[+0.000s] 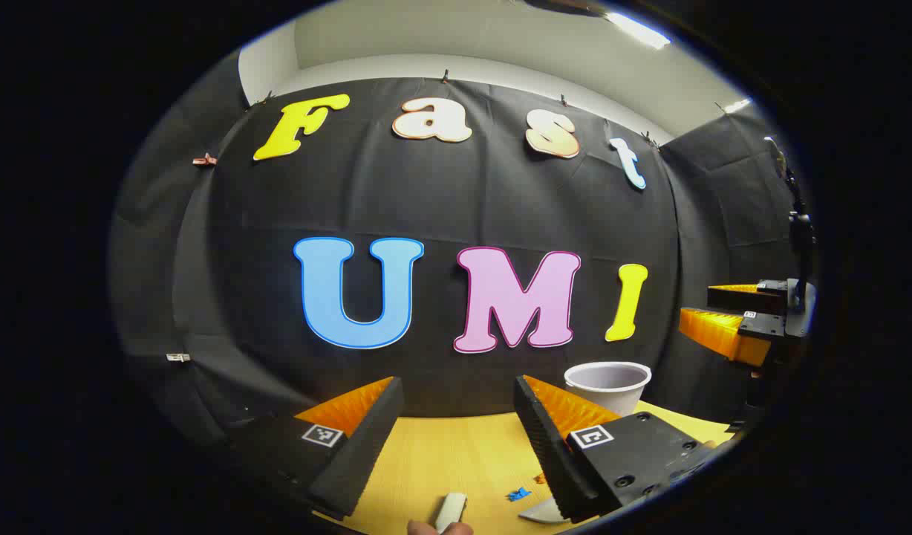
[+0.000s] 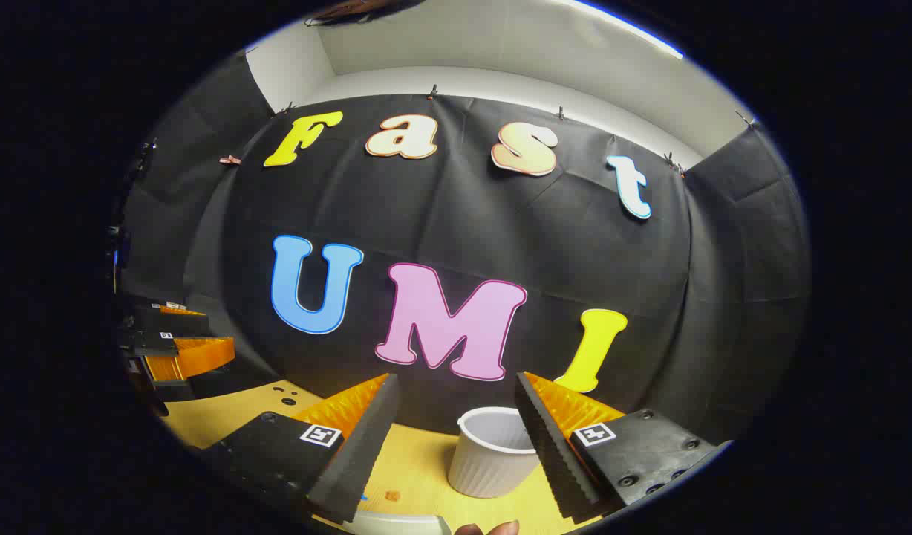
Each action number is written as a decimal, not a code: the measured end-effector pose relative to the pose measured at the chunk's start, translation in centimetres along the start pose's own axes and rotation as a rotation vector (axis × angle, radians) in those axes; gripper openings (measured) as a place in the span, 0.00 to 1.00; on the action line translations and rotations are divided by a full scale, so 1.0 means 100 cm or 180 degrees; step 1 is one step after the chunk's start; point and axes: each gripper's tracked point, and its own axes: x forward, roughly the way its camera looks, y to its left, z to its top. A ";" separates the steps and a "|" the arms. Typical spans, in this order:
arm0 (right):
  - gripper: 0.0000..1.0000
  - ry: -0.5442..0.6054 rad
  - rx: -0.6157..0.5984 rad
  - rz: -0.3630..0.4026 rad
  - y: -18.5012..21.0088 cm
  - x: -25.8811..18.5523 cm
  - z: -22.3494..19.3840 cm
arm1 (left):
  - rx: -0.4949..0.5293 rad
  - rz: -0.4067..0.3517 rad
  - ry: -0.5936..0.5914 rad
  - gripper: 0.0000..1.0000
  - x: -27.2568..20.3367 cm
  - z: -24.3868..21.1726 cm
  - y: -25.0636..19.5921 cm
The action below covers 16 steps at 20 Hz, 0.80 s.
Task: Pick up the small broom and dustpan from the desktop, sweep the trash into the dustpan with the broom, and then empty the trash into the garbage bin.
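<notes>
1. In the left gripper view, the left gripper (image 1: pixel 456 431) hangs above the wooden tabletop (image 1: pixel 456 461) with its fingers spread wide and nothing between them.
2. Under that gap, close to the tabletop's near edge, lies a small pale handle-like piece (image 1: pixel 451 511); I cannot tell whether it belongs to the broom or the dustpan. A fingertip (image 1: pixel 439 528) shows just beside it at the very bottom.
3. A few bits of trash (image 1: pixel 518 493), blue and orange, lie on the tabletop beside the left gripper's right-hand finger, and a pale flat edge (image 1: pixel 543 512) peeks out from under that finger; what it is I cannot say.
4. The garbage bin (image 1: pixel 608 385), a white ribbed cup, stands toward the far right part of the tabletop, near the black cloth wall.
5. The right gripper (image 1: pixel 723 316) is at the right side of this view, held in the air, fingers apart with nothing in them.
6. In the right gripper view, the right gripper (image 2: pixel 456 438) has its fingers wide with nothing gripped.
7. The garbage bin (image 2: pixel 493 453) stands upright on the tabletop (image 2: pixel 419 475) in the gap ahead, partly hidden by the right-hand finger.
8. A pale flat edge (image 2: pixel 396 522) lies at the near edge, with a fingertip (image 2: pixel 488 528) beside it.
9. The left gripper (image 2: pixel 177 334) shows at the left side, raised, fingers parted.
</notes>
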 end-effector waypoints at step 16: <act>0.97 0.0154 0.0149 0.0031 0.007 -0.001 -0.022 | 0.0057 -0.0075 0.0040 0.95 0.005 -0.007 -0.005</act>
